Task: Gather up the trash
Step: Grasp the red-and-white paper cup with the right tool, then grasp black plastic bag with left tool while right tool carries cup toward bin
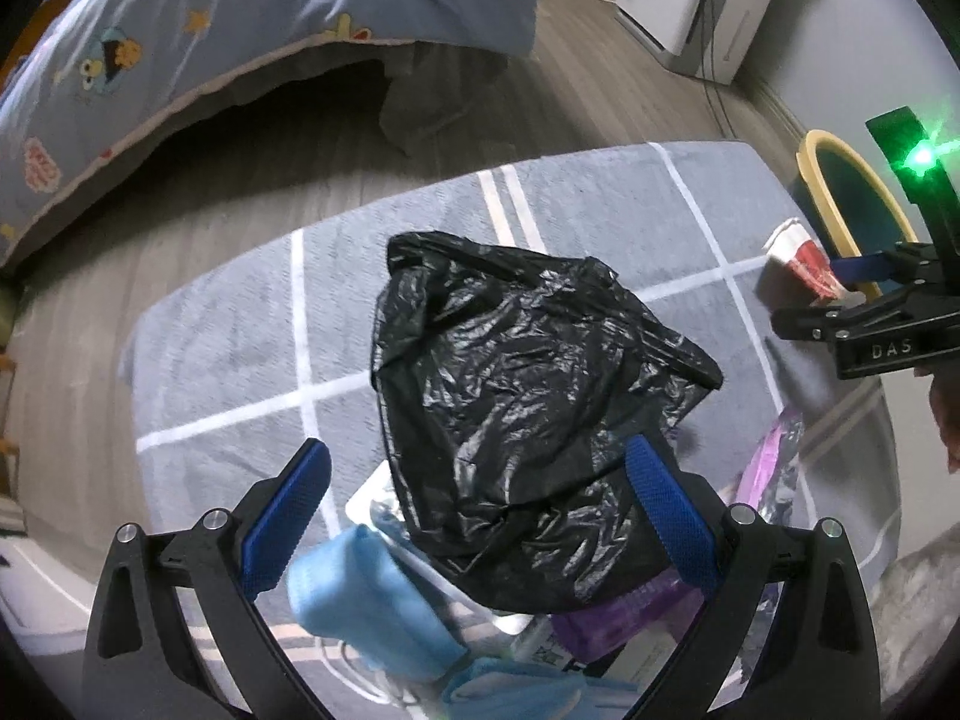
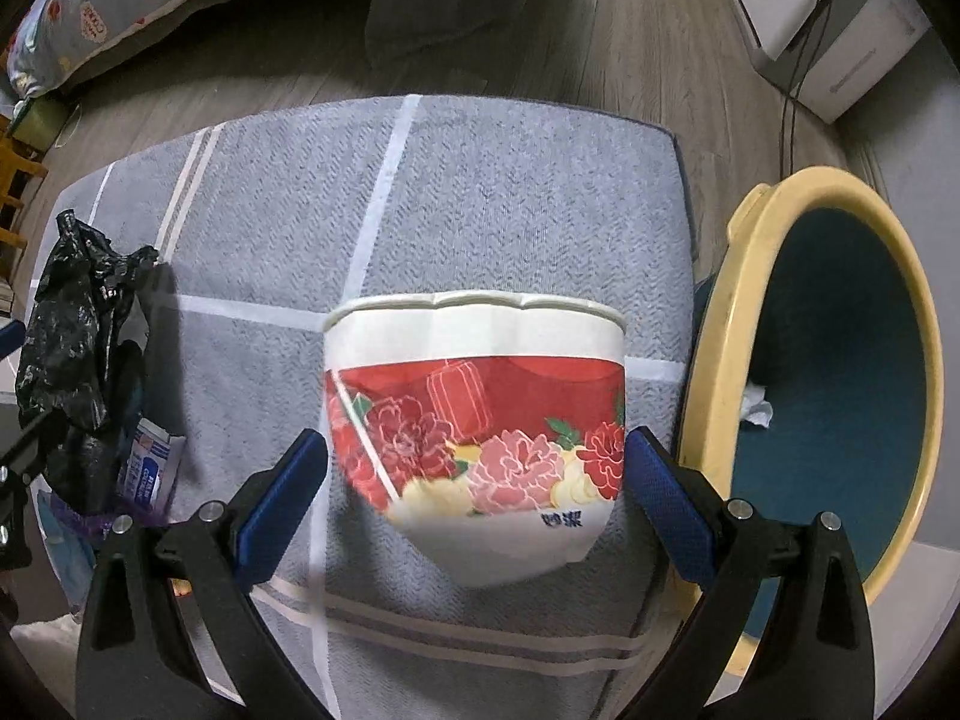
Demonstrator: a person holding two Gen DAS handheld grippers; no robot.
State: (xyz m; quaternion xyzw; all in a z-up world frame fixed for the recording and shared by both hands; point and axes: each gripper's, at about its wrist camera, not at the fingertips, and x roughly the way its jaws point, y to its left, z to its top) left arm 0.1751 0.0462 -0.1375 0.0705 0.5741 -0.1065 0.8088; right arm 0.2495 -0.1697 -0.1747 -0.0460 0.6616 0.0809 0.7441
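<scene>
The left tool stood spread wide over a crumpled black plastic bag on the grey rug, face masks and wrappers beneath uncollected. From the right wrist, the right tool flanked, ungripped, a flattened floral paper cup beside the yellow-rimmed bin; only this view showed one tissue binned.

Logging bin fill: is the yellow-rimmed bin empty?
Not quite empty: the yellow-rimmed teal bin holds one crumpled white tissue against its inner wall; the rest of the visible interior is bare.
</scene>
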